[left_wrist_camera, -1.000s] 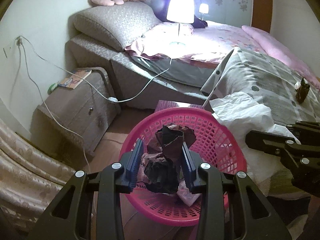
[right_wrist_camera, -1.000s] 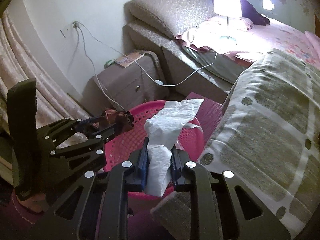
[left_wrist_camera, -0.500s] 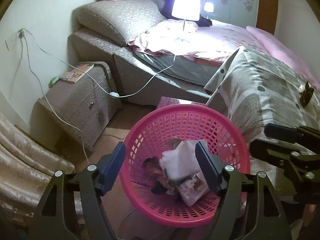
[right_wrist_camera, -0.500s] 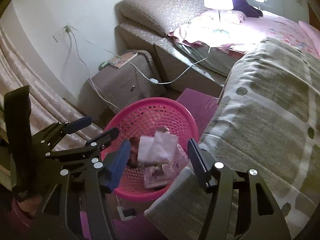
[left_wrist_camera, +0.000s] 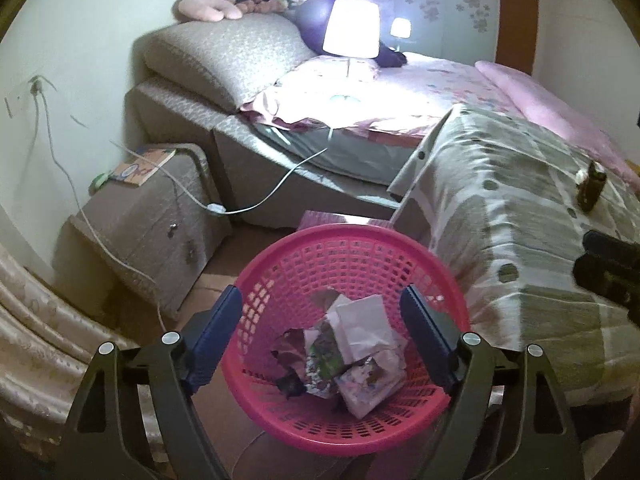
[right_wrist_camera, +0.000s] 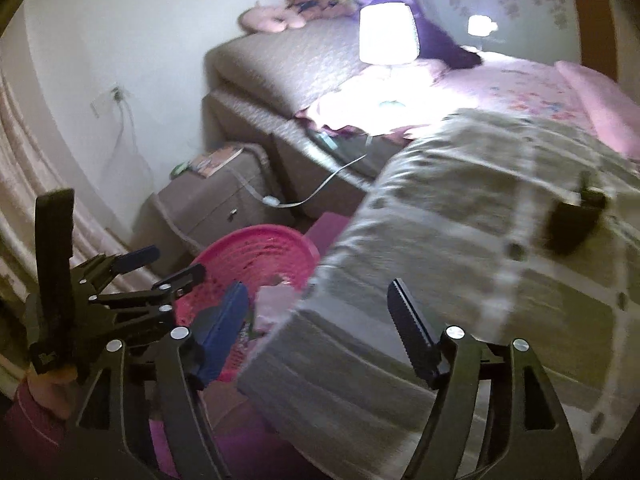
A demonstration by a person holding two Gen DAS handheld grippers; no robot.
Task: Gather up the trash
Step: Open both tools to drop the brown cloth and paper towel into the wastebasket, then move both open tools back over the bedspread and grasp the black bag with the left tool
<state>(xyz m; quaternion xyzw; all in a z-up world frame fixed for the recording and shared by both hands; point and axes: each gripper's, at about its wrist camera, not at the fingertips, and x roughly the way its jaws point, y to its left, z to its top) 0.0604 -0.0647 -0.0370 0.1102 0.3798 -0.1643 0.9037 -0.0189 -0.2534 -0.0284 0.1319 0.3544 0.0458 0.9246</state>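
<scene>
A pink plastic basket [left_wrist_camera: 344,256] stands on the floor beside the bed and holds crumpled white paper [left_wrist_camera: 362,326], dark wrappers and other trash. My left gripper [left_wrist_camera: 322,332] is open and empty, above the basket's near side. My right gripper [right_wrist_camera: 316,320] is open and empty, over the corner of the grey patterned blanket [right_wrist_camera: 460,248]; the basket [right_wrist_camera: 260,256] lies to its left. A small dark bottle [left_wrist_camera: 592,188] stands on the blanket, also in the right wrist view [right_wrist_camera: 572,220], blurred.
A grey nightstand [left_wrist_camera: 148,216] with a booklet stands left of the basket, with white cables [left_wrist_camera: 248,208] trailing over it. A lit lamp [left_wrist_camera: 351,34] stands on the bed. A curtain [left_wrist_camera: 36,336] hangs at the left.
Both grippers opened and dropped their loads into the basket: the left a dark crumpled wrapper, the right a white paper. The right gripper has since swung right, over the blanket.
</scene>
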